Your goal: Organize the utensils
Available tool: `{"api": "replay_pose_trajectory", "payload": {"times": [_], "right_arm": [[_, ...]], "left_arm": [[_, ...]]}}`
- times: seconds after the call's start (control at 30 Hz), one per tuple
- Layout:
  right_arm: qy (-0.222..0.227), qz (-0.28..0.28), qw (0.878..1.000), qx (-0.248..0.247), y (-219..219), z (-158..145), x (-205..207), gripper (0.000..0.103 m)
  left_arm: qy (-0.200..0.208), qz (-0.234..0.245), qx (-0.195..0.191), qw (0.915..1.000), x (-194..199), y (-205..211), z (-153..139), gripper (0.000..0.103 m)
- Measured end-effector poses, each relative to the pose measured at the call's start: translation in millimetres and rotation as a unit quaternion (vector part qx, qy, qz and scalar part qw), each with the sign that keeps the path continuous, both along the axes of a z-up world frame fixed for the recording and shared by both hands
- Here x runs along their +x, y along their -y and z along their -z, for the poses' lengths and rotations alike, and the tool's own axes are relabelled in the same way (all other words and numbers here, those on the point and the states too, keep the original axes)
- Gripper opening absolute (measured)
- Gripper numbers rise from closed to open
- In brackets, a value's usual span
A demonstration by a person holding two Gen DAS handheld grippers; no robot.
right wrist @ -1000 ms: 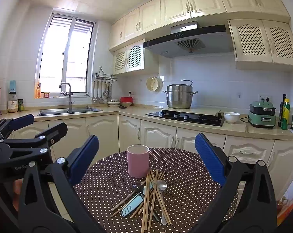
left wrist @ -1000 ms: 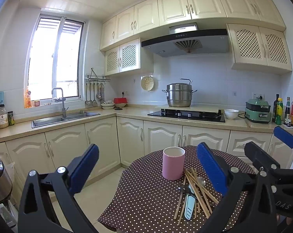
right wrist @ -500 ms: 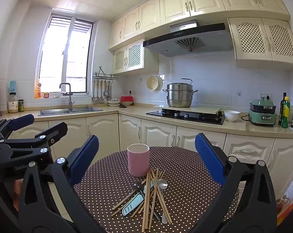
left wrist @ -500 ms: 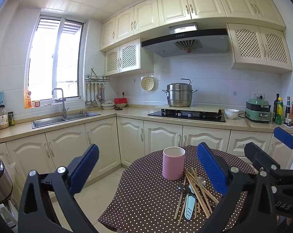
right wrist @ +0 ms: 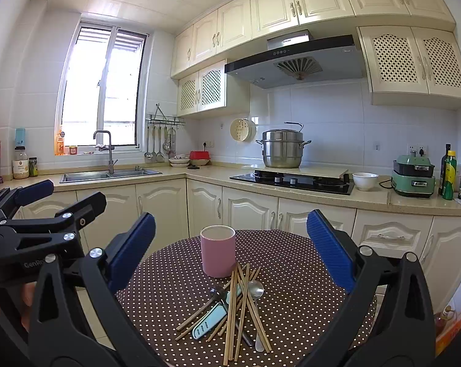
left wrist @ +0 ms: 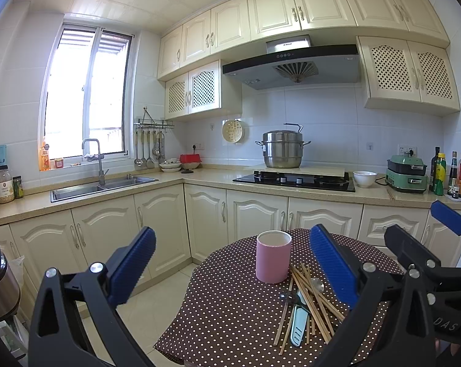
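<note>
Two grippers — left (left wrist: 230,263) and right (right wrist: 230,244) — hover with jaws spread wide, holding nothing, above a table (right wrist: 306,275) where utensils (right wrist: 236,305) lie heaped beside a pink cup (right wrist: 218,250); nothing sorted yet — next, probably, pinching one piece free.

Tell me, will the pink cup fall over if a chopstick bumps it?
Probably not from a light bump: the pink cup stands upright on a flat base on the dotted tablecloth. It is taller than wide and looks empty, so a hard knock near its rim could tip it. Chopsticks leaning inside might also pull it over.
</note>
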State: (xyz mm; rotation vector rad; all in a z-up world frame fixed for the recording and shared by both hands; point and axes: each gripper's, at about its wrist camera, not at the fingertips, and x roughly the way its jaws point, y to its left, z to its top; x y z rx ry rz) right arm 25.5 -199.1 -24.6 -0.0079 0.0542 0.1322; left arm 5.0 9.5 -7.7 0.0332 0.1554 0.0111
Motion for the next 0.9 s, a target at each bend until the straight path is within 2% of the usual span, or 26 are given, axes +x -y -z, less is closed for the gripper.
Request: {"api": "replay_pose_trajectory", "payload": {"times": [0.9], "right_arm": [[-0.011, 0.0, 1.0, 0.003, -3.0, 4.2, 0.3, 0.097]], "left_arm": [[-0.004, -0.002, 0.002, 1.0, 1.2, -2.6, 2.5, 0.099]]}}
